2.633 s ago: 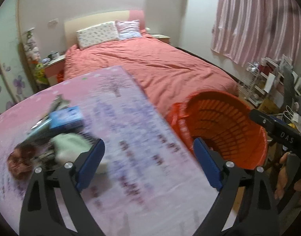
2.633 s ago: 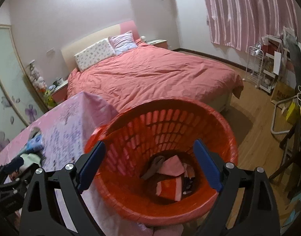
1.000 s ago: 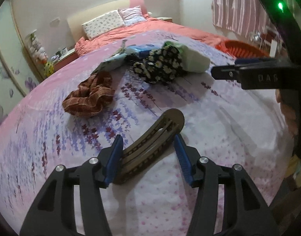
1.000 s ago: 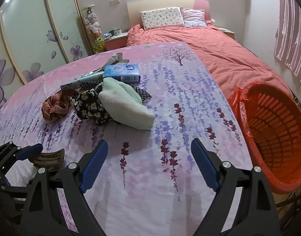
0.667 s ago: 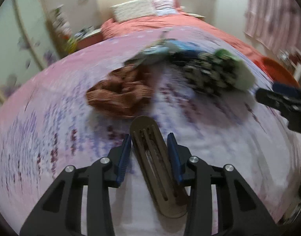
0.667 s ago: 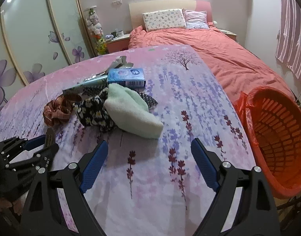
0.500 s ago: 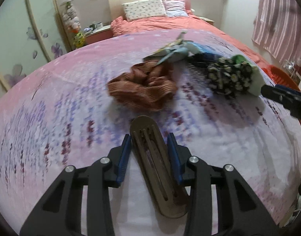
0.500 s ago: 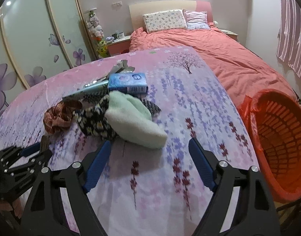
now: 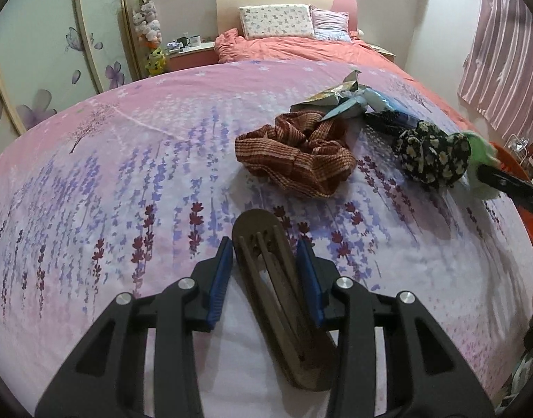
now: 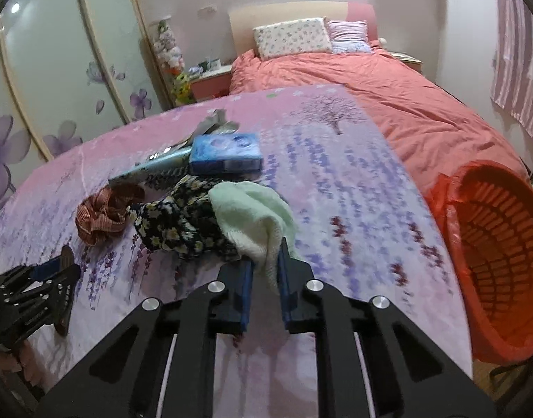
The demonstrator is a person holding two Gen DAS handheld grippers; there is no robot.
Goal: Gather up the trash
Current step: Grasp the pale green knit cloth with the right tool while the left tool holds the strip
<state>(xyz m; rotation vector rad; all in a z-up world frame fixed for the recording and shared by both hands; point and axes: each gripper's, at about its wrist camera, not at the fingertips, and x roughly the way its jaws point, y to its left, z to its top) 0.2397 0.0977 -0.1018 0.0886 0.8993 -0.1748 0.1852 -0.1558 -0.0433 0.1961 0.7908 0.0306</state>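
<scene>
The left gripper [image 9: 264,259] is clamped on a brown clip [image 9: 276,299]. The right gripper [image 10: 264,271] is closing on a green towel [image 10: 256,221]; at eleven o'clock lies a blue pack [image 10: 226,158], its print unreadable.

The table [image 10: 353,188] wore a pink cloth printed with purple lavender sprigs and a small tree near its far edge. A heap sat left of the middle: a blue tissue pack [image 10: 226,158] lay farthest back, with a flat silvery wrapper [image 10: 168,163] poking out toward the far left corner. In front of the pack, a black floral cloth [image 10: 177,224] and a pale green towel [image 10: 252,216] were bunched together, touching. Just left of them, a rust-striped scrunchie [image 9: 296,151] rested on the cloth. Near the left edge, close to the front, was a brown slotted hair clip [image 9: 276,285]. The right half lay bare up to its edge.
</scene>
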